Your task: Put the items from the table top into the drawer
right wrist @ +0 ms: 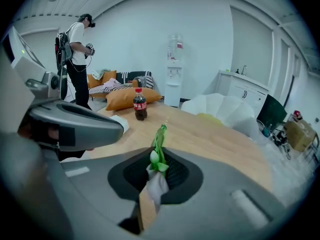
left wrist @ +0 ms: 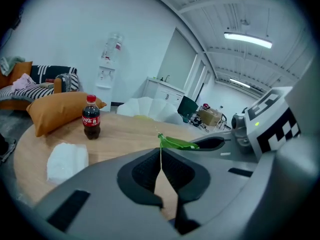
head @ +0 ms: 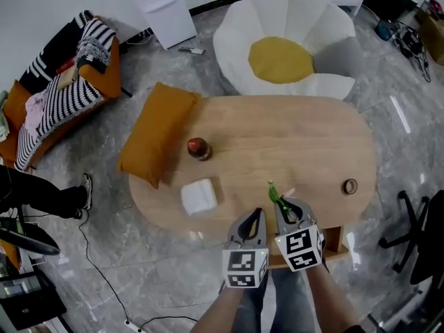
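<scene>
On the oval wooden table [head: 305, 137] stand a cola bottle [head: 198, 148] [left wrist: 91, 117] [right wrist: 139, 104], a white folded pack [head: 199, 197] [left wrist: 66, 160] and a small brown ring [head: 350, 186]. My right gripper [head: 283, 203] [right wrist: 159, 158] hangs over the table's near edge. It is shut on a green sprig [head: 273, 192] [right wrist: 160, 136] [left wrist: 176, 143] with a white wrap at its base. Just left of it, my left gripper [head: 257, 215] [left wrist: 161, 153] is shut with nothing between its jaws. A wooden drawer corner [head: 334, 240] shows under the table's front edge.
An orange cushion [head: 154, 132] lies over the table's left end. A white flower-shaped seat [head: 291, 40] stands beyond the table, and a striped sofa [head: 59, 92] at the far left. A person [right wrist: 76, 49] stands by the sofa. An office chair [head: 420, 234] is at the right.
</scene>
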`<action>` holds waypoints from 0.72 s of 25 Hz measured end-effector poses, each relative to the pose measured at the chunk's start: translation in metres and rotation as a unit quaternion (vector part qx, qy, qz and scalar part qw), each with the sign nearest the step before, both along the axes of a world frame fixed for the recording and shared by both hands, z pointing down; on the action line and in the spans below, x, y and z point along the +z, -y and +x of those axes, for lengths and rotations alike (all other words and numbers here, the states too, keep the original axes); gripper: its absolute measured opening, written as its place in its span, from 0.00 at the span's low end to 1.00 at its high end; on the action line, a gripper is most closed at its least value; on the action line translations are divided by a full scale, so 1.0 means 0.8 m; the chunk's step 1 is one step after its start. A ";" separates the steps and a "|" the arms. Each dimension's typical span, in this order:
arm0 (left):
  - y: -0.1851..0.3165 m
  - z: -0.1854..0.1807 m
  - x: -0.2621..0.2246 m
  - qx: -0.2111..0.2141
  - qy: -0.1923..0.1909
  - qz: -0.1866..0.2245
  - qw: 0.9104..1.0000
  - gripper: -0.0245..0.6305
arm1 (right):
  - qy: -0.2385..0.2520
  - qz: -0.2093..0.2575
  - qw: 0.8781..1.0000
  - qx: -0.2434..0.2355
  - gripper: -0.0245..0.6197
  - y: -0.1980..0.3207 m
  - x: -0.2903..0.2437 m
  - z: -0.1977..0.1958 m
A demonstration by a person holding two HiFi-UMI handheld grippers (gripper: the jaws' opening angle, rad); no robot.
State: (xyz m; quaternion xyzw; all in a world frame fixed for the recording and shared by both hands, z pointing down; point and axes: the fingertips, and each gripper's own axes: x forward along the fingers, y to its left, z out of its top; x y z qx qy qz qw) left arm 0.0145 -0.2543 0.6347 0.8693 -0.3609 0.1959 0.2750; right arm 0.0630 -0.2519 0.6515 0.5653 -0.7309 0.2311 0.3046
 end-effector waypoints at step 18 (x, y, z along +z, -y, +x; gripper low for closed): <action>-0.082 0.053 0.000 0.047 0.000 -0.012 0.999 0.06 | -0.015 0.006 1.000 -0.026 0.08 -0.108 -0.028 0.031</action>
